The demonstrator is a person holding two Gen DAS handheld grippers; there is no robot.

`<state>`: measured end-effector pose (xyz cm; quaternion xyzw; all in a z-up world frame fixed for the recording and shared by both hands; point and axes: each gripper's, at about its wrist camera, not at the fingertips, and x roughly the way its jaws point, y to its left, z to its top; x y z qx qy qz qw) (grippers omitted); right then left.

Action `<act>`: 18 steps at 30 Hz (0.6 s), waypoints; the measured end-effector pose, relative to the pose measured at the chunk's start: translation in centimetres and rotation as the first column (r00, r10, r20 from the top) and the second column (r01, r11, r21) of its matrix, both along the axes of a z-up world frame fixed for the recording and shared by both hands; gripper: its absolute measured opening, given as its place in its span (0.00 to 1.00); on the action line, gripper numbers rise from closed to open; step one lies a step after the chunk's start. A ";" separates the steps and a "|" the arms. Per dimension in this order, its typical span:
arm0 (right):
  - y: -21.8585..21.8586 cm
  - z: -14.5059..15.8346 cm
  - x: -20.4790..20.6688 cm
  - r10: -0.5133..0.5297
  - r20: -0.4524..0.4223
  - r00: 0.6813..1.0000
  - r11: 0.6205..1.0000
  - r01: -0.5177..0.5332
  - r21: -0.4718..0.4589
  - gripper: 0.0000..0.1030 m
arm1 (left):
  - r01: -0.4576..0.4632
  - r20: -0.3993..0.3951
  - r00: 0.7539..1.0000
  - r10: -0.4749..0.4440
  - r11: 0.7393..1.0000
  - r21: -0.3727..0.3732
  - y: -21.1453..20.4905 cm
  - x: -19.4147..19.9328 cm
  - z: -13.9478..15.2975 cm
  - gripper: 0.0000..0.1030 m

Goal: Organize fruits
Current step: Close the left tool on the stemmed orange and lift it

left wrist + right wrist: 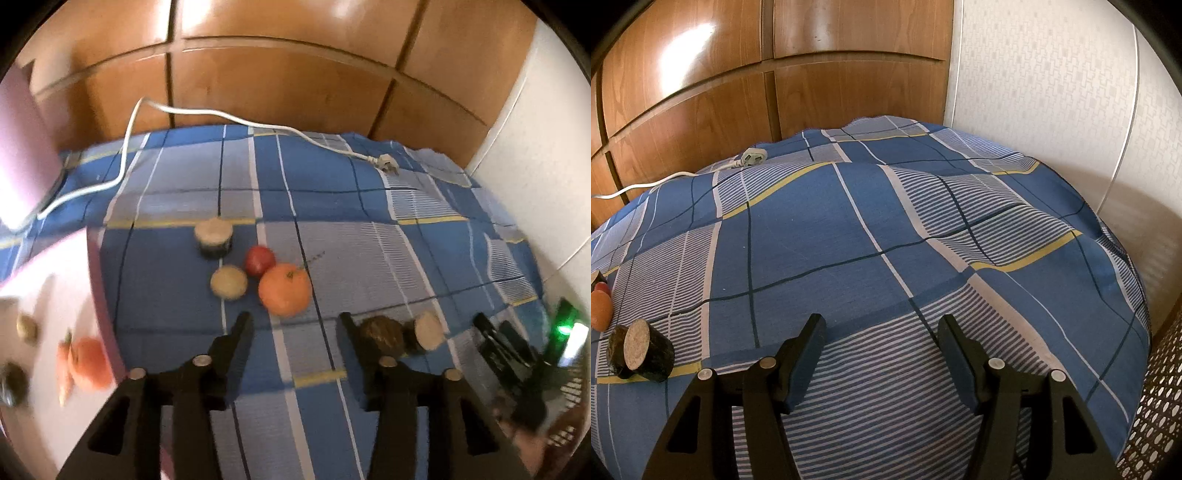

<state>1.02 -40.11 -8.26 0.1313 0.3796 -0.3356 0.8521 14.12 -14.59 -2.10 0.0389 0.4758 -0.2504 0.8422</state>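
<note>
Both claws hang released over the bed: left claw faces the orange at frame centre, likely next; right claw waits over bare sheet.

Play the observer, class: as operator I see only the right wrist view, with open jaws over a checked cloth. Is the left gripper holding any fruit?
Observer: No. The left gripper is open, with nothing between its jaws.
Operator: What lies ahead of it?
Observer: An orange, with a red fruit just behind it.
Operator: Anything off to its left?
Observer: A pink surface there holds a blurred orange item.
</note>
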 end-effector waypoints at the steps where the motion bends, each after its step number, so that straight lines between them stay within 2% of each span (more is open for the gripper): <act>1: 0.0 0.0 0.0 0.000 0.000 1.000 1.000 0.000 0.000 0.62 | 0.005 0.012 1.000 -0.005 1.000 0.017 -0.6 0.5 -0.2 0.49; 9: 0.0 0.0 0.0 0.000 0.000 1.000 1.000 0.000 -0.001 0.62 | 0.076 0.057 0.995 -0.087 0.984 0.163 -3.6 2.0 -2.8 0.50; 10: 0.0 0.0 0.0 0.000 0.000 1.000 1.000 0.000 0.000 0.62 | 0.072 0.049 0.995 -0.082 0.982 0.177 -3.7 2.0 -3.2 0.42; 11: 0.0 0.0 0.0 0.000 0.000 1.000 1.000 0.000 0.000 0.62 | 0.054 0.044 0.997 -0.063 0.980 0.190 -3.6 2.1 -3.7 0.39; 15: 0.0 0.0 0.0 0.000 0.000 1.000 1.000 0.000 -0.002 0.62 | 0.037 0.067 0.997 -0.047 0.988 0.149 -3.0 1.6 -3.5 0.37; 18: 0.0 0.0 0.1 0.000 -0.001 1.000 1.000 0.000 -0.004 0.62 | 0.027 0.069 0.997 -0.033 0.996 0.082 -1.9 0.7 -2.5 0.37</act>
